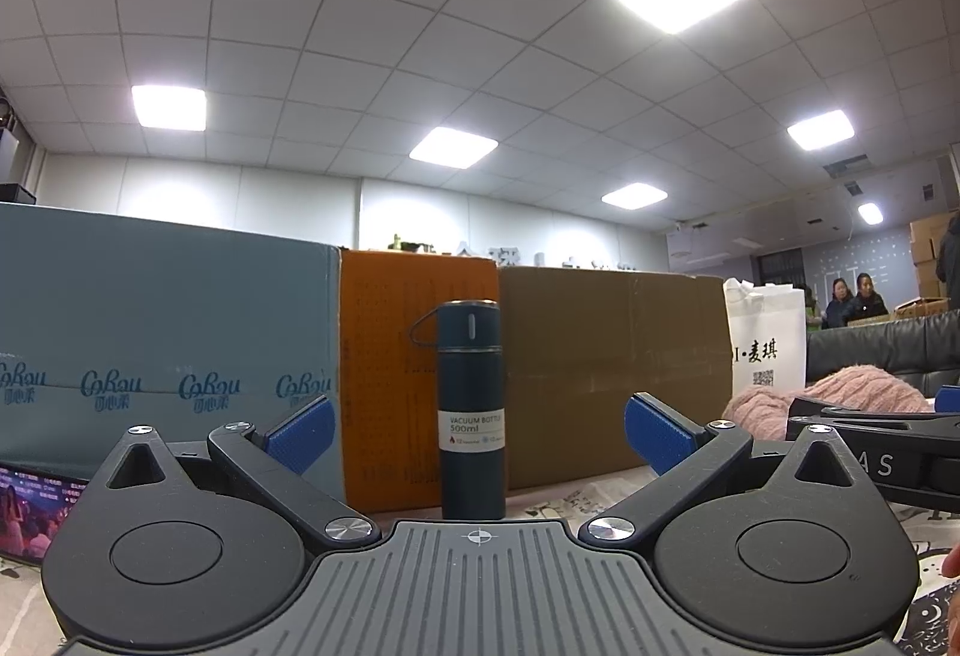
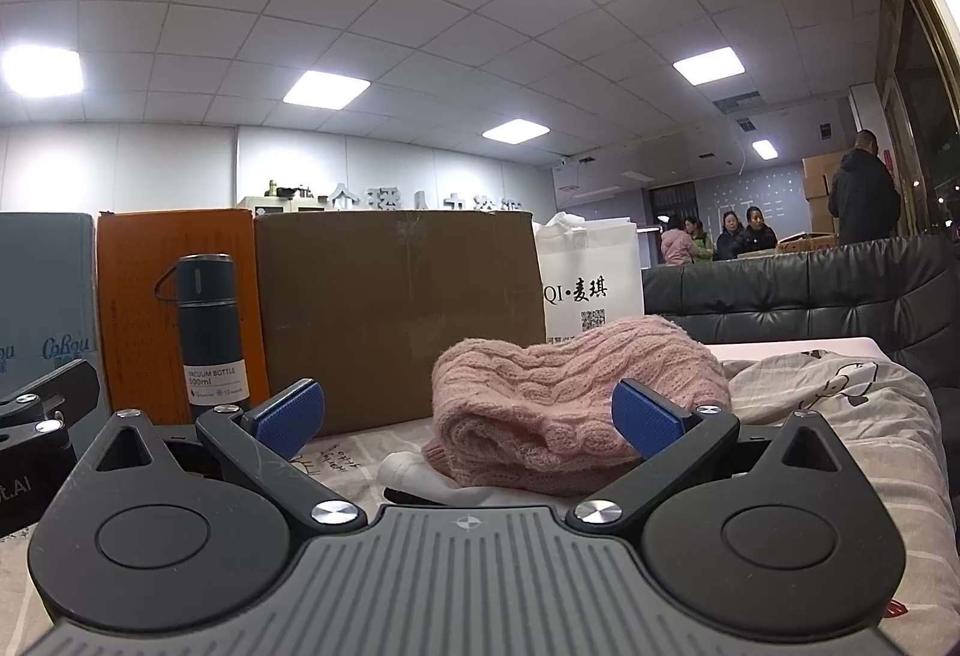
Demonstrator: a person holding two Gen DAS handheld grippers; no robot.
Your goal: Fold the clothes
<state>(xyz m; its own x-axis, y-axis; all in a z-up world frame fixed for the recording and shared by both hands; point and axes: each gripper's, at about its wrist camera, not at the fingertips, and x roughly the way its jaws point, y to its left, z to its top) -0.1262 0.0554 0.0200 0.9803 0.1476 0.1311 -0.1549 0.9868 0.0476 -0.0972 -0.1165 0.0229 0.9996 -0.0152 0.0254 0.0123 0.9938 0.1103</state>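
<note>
A pink cable-knit sweater [image 2: 564, 404] lies bunched on a patterned sheet [image 2: 840, 416], partly over a white garment [image 2: 420, 476]. My right gripper [image 2: 468, 419] is open just in front of the pile, its blue pads [image 2: 288, 416] wide apart and empty. The left gripper [image 1: 477, 434] is open too, low over the sheet and facing a dark blue vacuum bottle [image 1: 471, 410]. In the left wrist view the sweater [image 1: 840, 392] shows at the right, behind the body of the right gripper.
A grey-blue carton [image 1: 162, 332], an orange box [image 1: 390, 374] and a brown cardboard box [image 2: 396, 314] form a wall behind the bottle. A white paper bag [image 2: 594, 278] and a black sofa [image 2: 810, 296] stand further right. Several people stand far back.
</note>
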